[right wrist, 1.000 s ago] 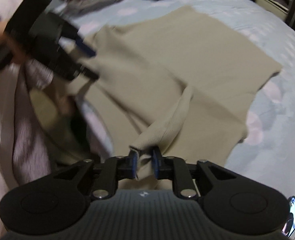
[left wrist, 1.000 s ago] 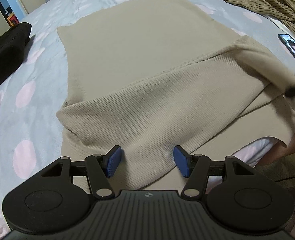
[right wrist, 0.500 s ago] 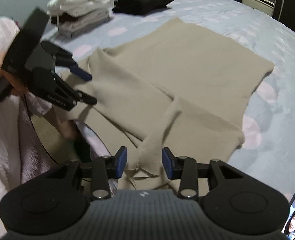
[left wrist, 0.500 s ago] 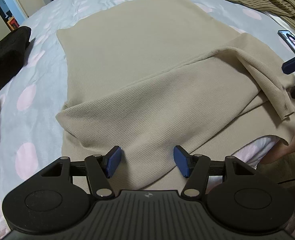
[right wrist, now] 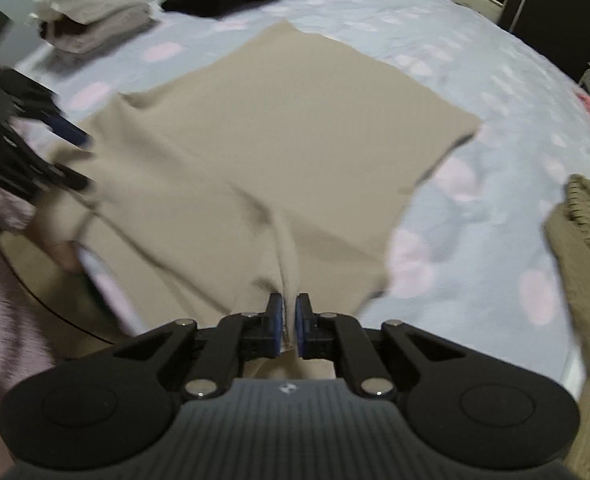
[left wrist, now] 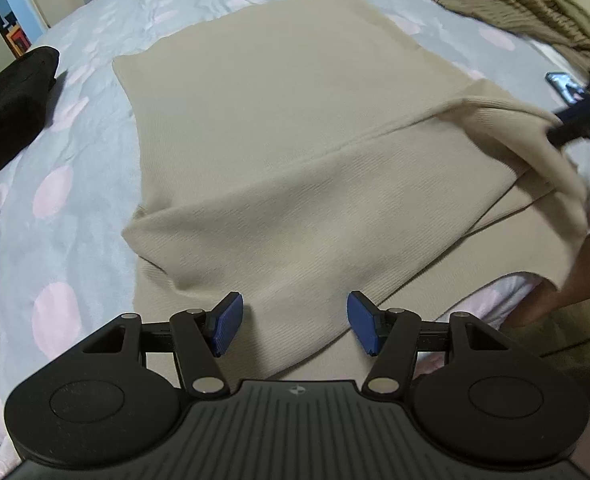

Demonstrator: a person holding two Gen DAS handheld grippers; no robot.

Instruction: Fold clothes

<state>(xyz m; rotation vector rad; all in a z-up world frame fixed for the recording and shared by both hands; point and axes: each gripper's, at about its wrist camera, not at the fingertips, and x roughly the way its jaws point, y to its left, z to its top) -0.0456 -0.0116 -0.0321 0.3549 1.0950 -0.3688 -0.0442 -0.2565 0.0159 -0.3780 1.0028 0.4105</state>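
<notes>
Since half a second ago the right gripper (right wrist: 289, 316) has gone from released to clenched: its jaws have just closed on a pinched ridge of the beige garment (left wrist: 279, 128), whose fabric now rises taut from between them. Ahead of those jaws the garment lies spread on the bed (left wrist: 75, 168), one flap folded across it. The left gripper (left wrist: 291, 324) hovers with jaws released and apart, the garment's near folded edge just beyond and beneath them, nothing gripped. A striped garment (left wrist: 507, 4) lies well apart.
</notes>
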